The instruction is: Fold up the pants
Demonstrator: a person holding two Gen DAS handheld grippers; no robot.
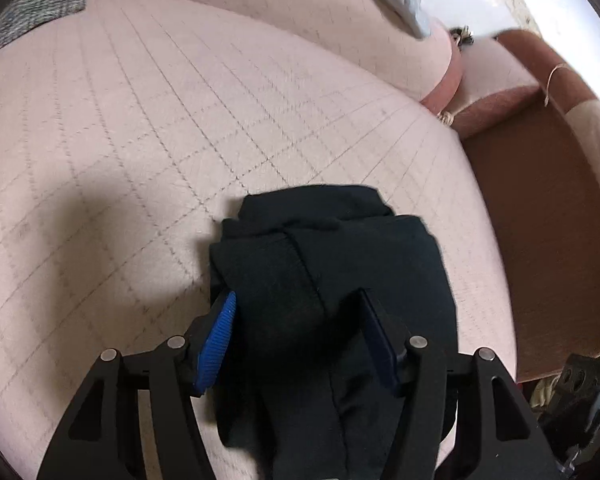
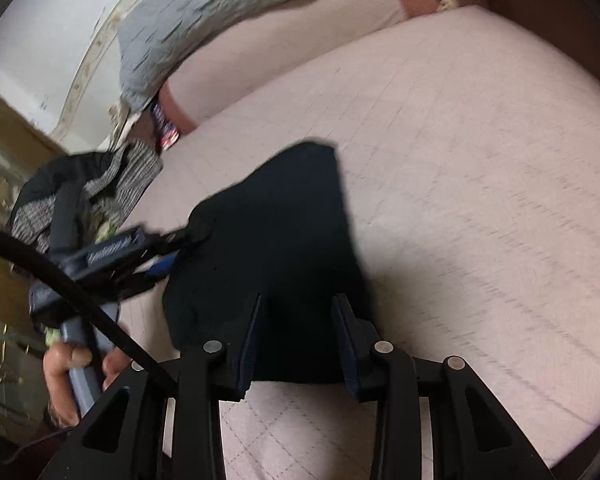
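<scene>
You're near the end: the pants (image 1: 332,280) sit as a folded bundle on the bed (image 1: 140,140), straddled by your parted left claw (image 1: 296,336) and parted right claw (image 2: 298,340), so next press flat.

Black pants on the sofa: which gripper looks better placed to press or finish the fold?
Probably the left gripper: its open fingers straddle the middle of the folded black pants. The right gripper, also open, reaches only the bundle's near edge.
</scene>
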